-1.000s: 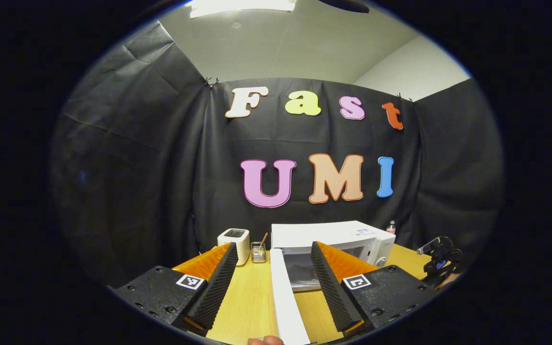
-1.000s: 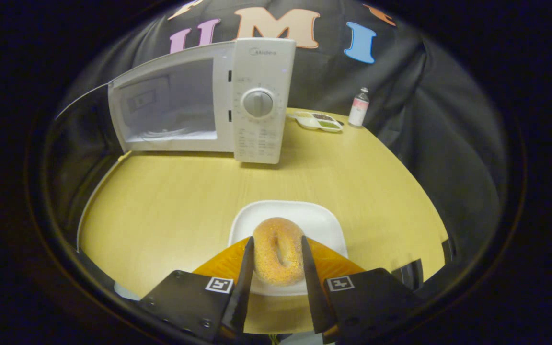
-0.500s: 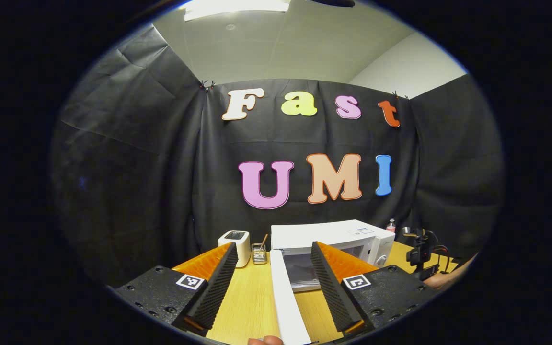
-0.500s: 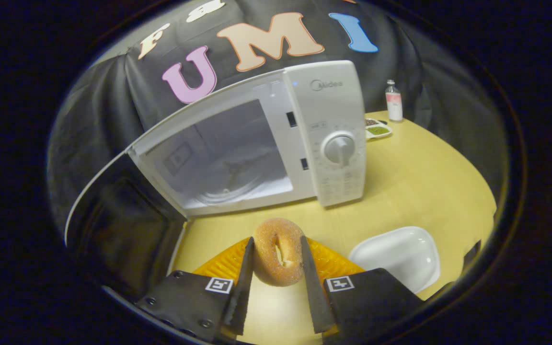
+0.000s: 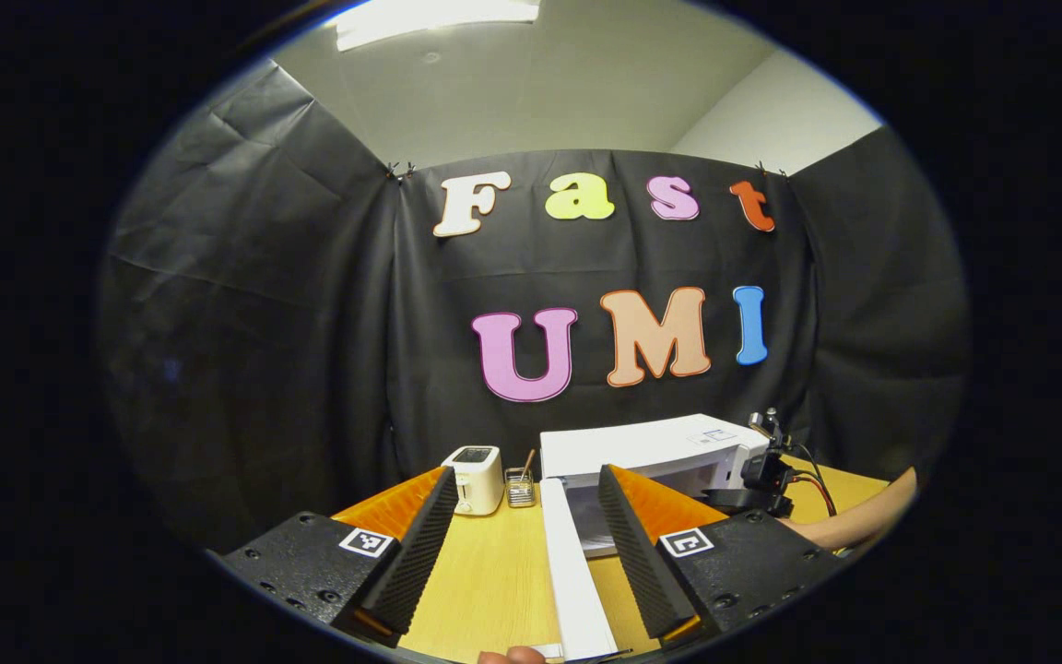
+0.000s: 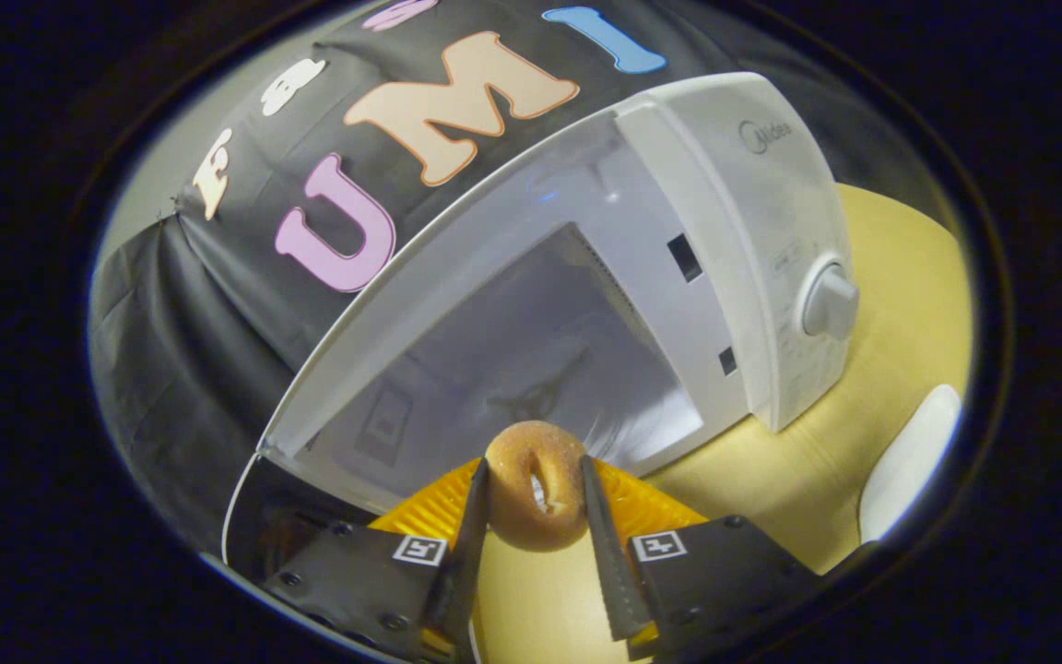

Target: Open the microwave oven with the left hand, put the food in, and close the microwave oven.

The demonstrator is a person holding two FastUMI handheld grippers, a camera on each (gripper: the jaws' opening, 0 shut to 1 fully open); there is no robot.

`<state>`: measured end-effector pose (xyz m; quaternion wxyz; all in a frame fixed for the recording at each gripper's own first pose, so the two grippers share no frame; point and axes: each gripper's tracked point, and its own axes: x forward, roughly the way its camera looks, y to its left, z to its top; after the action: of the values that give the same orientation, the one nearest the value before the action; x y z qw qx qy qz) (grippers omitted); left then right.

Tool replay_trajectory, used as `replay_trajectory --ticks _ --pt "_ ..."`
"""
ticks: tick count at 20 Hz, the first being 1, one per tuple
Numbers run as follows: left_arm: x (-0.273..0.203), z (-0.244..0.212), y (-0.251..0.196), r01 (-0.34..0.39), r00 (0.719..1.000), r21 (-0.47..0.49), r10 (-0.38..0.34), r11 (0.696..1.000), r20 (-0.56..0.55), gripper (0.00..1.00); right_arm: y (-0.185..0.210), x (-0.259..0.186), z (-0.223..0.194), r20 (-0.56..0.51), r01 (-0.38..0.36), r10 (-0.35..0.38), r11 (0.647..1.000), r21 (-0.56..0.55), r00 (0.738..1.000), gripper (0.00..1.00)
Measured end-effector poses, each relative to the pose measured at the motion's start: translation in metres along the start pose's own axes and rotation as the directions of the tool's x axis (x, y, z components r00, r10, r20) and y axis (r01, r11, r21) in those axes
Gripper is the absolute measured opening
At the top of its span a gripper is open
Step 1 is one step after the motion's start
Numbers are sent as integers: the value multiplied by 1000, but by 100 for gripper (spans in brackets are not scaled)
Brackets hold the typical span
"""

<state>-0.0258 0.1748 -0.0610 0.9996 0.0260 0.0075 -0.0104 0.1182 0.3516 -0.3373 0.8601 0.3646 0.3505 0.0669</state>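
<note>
1. The right gripper (image 6: 531, 516) is pinching a doughnut (image 6: 534, 484) between its two fingers, both of them pressing on the doughnut's sides, and is holding it up on edge so that the hole is facing the camera.
2. The doughnut is hanging above the yellow table (image 6: 900, 369), right in front of the open mouth of the microwave (image 6: 771, 212); I cannot tell whether it is already crossing the lower sill.
3. Just beyond the doughnut, the microwave's pale inside (image 6: 531, 360) is lying open, and the control panel with its round knob (image 6: 828, 301) is standing to the right of the opening.
4. At the right edge of the right gripper view, a white plate (image 6: 909, 452) is sitting on the table beside the microwave.
5. The left gripper (image 5: 522, 544) is holding its fingers spread apart, gripping nothing.
6. Between those fingers, the microwave door (image 5: 577, 581) is standing open edge-on, running away toward the microwave body (image 5: 651, 447).
7. A fingertip (image 5: 511, 656) is showing at the bottom edge of the left gripper view.
8. Farther off to the right, the right gripper (image 5: 761, 480) is showing at the front of the microwave, with the person's forearm (image 5: 854, 521) behind it.
9. Left of the microwave, a small wire holder (image 5: 520, 487) and a white toaster (image 5: 476, 480) are standing side by side at the back of the table.
</note>
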Motion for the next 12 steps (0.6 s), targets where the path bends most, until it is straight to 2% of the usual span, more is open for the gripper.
replay_trajectory --ticks 1,5,6,10,12 --pt "0 0 -2 1 1000 1 -1 1000 -2 89 2 7 -2 5 5 -5 1000 -7 1000 53" --pt "-1 -3 -5 -6 1000 -6 6 1000 -18 88 15 33 -10 18 11 -10 998 -59 1000 53" --pt "0 -2 -4 -13 1000 3 13 1000 -21 85 17 38 -12 18 11 -10 996 -85 1000 53" --pt "-1 6 6 -42 999 43 42 998 -3 86 15 58 -13 44 47 -40 983 -178 998 53" --pt "0 5 6 -46 999 48 46 998 -1 86 12 68 -17 22 55 -51 965 -257 998 53"
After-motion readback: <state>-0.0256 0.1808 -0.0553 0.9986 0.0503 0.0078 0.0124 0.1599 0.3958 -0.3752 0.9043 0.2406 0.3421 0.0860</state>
